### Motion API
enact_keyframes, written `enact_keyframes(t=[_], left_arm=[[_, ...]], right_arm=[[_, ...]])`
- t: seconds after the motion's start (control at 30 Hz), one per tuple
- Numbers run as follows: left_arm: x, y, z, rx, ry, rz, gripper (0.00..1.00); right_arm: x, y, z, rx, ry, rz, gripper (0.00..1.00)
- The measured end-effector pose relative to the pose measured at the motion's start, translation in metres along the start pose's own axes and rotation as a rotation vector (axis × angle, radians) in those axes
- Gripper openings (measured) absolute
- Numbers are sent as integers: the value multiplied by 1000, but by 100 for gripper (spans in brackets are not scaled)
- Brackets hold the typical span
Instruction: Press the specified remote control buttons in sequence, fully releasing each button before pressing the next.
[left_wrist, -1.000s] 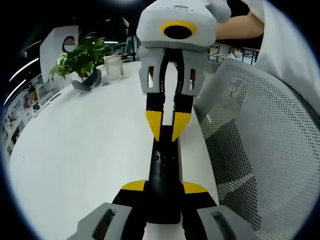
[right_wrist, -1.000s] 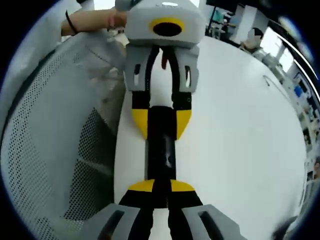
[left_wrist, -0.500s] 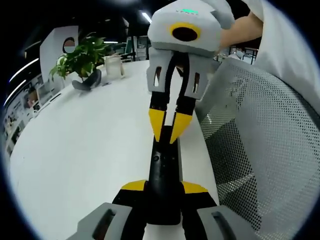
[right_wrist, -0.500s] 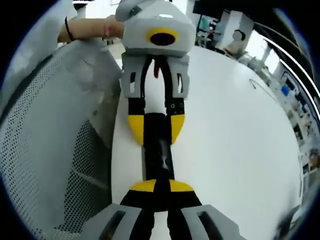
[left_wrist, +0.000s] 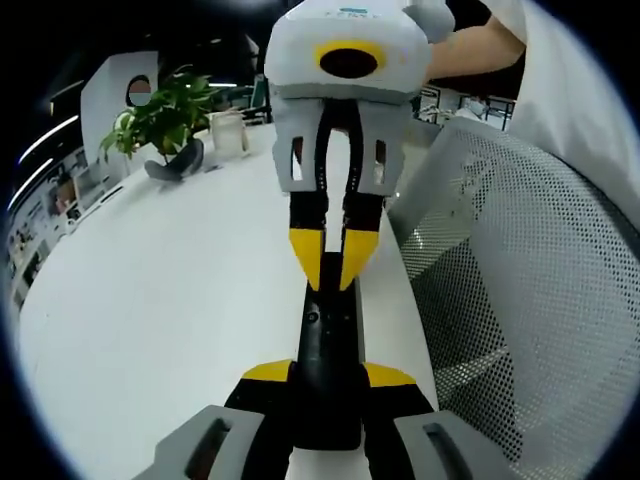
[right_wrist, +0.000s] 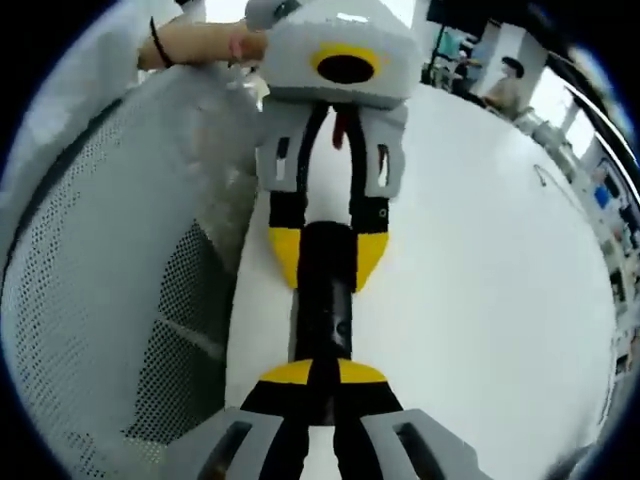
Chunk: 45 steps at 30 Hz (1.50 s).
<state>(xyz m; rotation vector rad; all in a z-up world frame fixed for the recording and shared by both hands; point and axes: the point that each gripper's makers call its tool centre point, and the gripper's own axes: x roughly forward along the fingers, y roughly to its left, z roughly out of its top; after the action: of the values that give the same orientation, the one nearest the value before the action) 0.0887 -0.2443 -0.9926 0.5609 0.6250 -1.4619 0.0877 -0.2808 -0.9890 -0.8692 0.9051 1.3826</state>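
Hand-held gripper on the left (left_wrist: 328, 375) clamps a slim black remote control (left_wrist: 328, 345) above the white worktop (left_wrist: 170, 280) as the right hand-held gripper's (left_wrist: 333, 262) nearly closed yellow tips touch its far end, risking a slip onto a neighbouring button.

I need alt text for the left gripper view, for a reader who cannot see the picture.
The left gripper holds a black remote control between its yellow-tipped fingers over a white table. The right gripper points down at the remote's far end, its yellow tips close together. A potted plant stands far left; a mesh chair is right.
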Motion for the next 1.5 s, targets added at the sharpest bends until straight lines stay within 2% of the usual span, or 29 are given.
enact_keyframes(t=[0.07,0.1,0.27,0.3,0.33,0.4,0.47,0.63,0.77,0.87,1.0,1.07,1.13,1.2,1.27,1.37,1.5], left_arm=[[0,0,0,-1,1,1,24],[0,0,0,0,1,1,24],[0,0,-1,2,3,3,24],[0,0,-1,1,2,3,24],[0,0,-1,-1,2,2,24],[0,0,-1,-1,1,2,24],[0,0,-1,-2,1,3,24],[0,0,-1,3,1,5,24],[0,0,-1,4,3,5,24],[0,0,-1,5,4,5,24],[0,0,-1,5,5,4,24],[0,0,-1,5,5,4,24],[0,0,-1,4,6,6,24],[1,0,0,2,5,9,24],[1,0,0,-3,1,7,24],[1,0,0,2,3,7,24],[1,0,0,3,5,8,24]], right_arm=[[0,0,1,56,2,-26,3],[1,1,1,34,1,-28,3],[0,0,0,83,-36,-62,3],[0,0,1,80,-51,-64,3],[0,-1,3,102,-101,-68,3],[-2,-2,3,150,-155,-69,3],[-2,-1,1,145,-174,-72,3],[0,0,5,78,-152,-71,4],[0,2,6,-69,-100,-60,4],[1,3,7,-132,-57,-42,3],[2,1,7,-123,-26,-21,3],[2,1,6,-27,-31,-5,3],[2,-1,6,19,-42,2,3],[2,-2,6,114,-49,-10,2],[2,-1,6,42,-36,-33,2],[2,1,6,18,-42,-55,2],[1,2,6,-55,-56,-88,3]])
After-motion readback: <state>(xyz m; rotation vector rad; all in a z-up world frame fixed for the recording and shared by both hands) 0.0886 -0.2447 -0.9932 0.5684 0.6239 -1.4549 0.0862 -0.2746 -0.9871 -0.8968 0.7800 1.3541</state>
